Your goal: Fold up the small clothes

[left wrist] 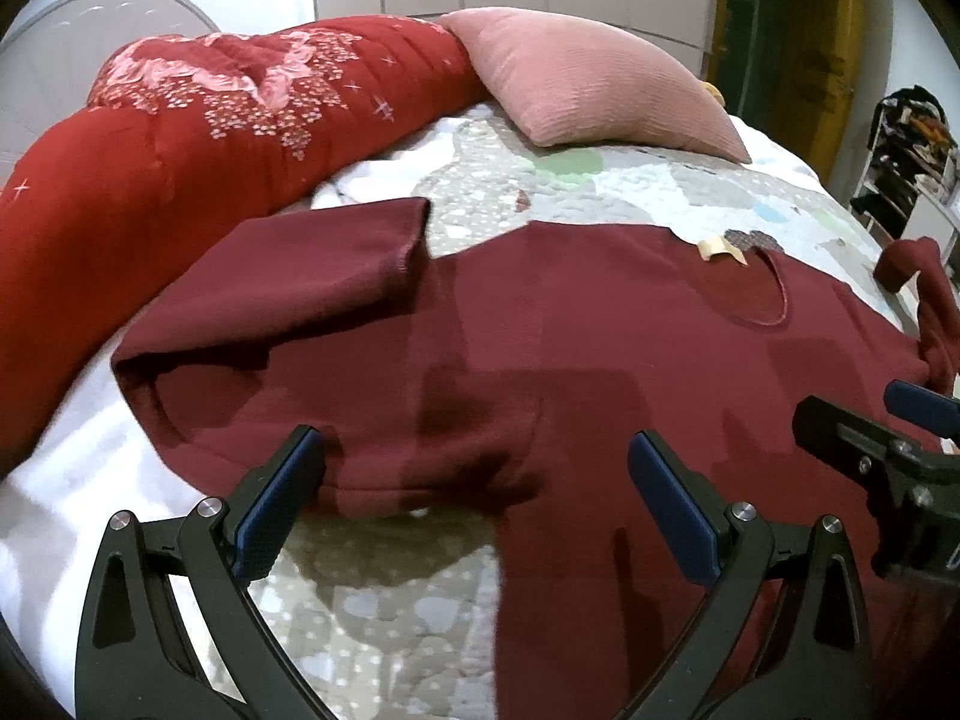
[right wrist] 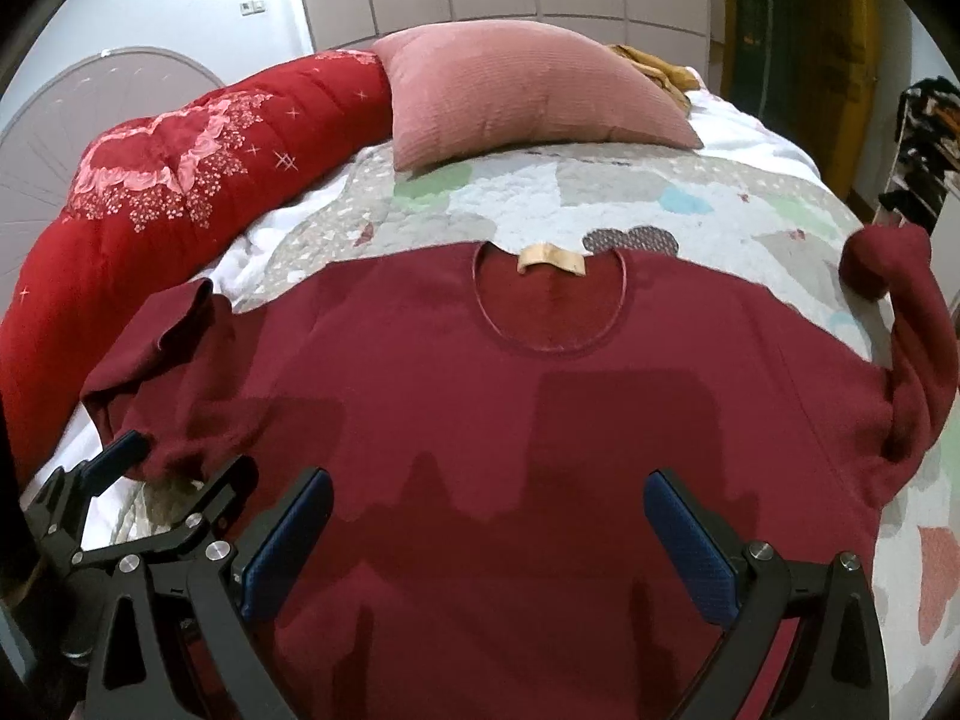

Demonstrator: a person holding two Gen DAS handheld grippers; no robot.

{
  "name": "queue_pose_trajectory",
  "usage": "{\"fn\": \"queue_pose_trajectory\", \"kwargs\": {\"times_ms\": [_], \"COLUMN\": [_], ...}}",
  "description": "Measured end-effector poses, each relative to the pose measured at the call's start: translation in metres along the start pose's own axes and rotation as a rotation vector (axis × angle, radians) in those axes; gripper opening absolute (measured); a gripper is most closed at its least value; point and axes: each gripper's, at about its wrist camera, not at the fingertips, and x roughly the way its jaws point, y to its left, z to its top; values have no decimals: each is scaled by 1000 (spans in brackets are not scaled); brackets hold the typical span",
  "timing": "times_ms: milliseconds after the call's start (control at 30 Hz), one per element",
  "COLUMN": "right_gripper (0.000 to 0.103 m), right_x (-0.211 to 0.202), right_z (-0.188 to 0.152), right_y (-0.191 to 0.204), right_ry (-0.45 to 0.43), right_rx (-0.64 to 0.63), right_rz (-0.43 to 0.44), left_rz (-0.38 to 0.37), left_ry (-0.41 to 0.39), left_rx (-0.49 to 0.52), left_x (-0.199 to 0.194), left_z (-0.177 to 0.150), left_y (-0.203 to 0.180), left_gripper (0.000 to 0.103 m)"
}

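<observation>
A dark red sweater [right wrist: 540, 396] lies spread flat on the bed [right wrist: 690, 204], its round neck toward the pillow end and its hem toward the near edge. The right gripper [right wrist: 489, 507] hangs over the middle of the sweater's body, jaws spread wide and holding nothing; its blue pads [right wrist: 288, 546] sit just above the cloth. The left gripper [left wrist: 477, 468] is just beside it, over the sweater's left side near the hem, also spread wide and empty, with the folded-back left sleeve [left wrist: 312, 264] lying ahead of it, cuff pointing toward the pillow end. The right sleeve [right wrist: 912, 330] is bunched and bent at the bed's right edge.

Inside the back of the neck is a small tan label [right wrist: 551, 258]; no writing on it can be read.

A pink pillow [right wrist: 528, 96] rests at the far end of the bed, touching a rolled red quilt [right wrist: 180, 192] with pale flower print that runs along the left edge. The bed cover is a pale patchwork.
</observation>
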Motion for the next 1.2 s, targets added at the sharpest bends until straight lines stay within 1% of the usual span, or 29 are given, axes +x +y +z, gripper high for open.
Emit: {"fn": "queue_pose_trajectory", "kwargs": {"times_ms": [100, 333, 500, 700, 833, 933, 1067, 1200], "right_gripper": [103, 103, 103, 103, 103, 103, 103, 102], "right_x": [4, 13, 15, 21, 26, 30, 36, 40], "right_z": [4, 9, 13, 22, 29, 36, 45, 51], "right_y": [6, 16, 19, 30, 35, 42, 58, 77], "right_ry": [7, 21, 11, 21, 18, 24, 28, 20], "right_rx": [-1, -9, -9, -40, -39, -35, -43, -75], "right_rz": [19, 16, 26, 50, 83, 136, 198, 230], "left_rz": [5, 3, 2, 7, 21, 29, 35, 39], "left_ry": [5, 15, 14, 20, 23, 31, 63, 54], "left_rx": [-12, -21, -32, -39, -40, -77, -135, -137], "left_x": [1, 5, 4, 4, 3, 4, 12, 8], "left_z": [0, 0, 1, 1, 3, 5, 4, 4], "left_y": [6, 12, 17, 23, 34, 50, 68, 71], "left_gripper": [102, 102, 102, 102, 102, 102, 102, 102]}}
